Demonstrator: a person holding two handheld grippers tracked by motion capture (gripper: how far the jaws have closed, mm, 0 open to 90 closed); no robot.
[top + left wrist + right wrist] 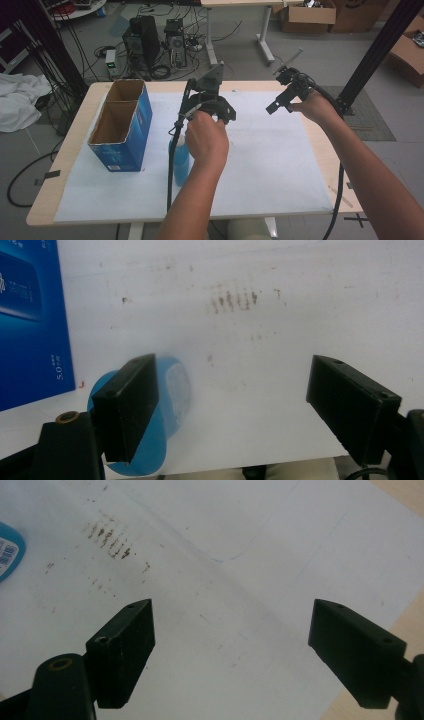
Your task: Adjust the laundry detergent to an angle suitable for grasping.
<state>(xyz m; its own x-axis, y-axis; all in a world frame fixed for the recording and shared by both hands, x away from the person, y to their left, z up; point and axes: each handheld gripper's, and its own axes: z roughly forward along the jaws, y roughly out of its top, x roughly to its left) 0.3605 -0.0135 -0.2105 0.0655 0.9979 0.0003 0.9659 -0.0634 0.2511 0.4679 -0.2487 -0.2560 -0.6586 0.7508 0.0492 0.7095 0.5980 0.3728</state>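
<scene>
A blue bottle [181, 159] with a white label sits on the white sheet [270, 165], just right of an open-topped blue cardboard box [120, 127]. My left gripper [207, 107] hovers above the sheet past the bottle. In the left gripper view it [232, 367] is open and holds nothing, while its left jaw partly hides the bottle [172, 390] below. My right gripper [282, 92] is raised at the table's far right. It [231, 609] is open over bare, stained paper, with the bottle's edge [7, 555] at the far left.
The blue box [30, 320] has two empty compartments. Wooden table edge [400, 610] shows beyond the sheet on the right. Computer towers [142, 40], cables and cardboard boxes [307, 15] lie on the floor behind the table.
</scene>
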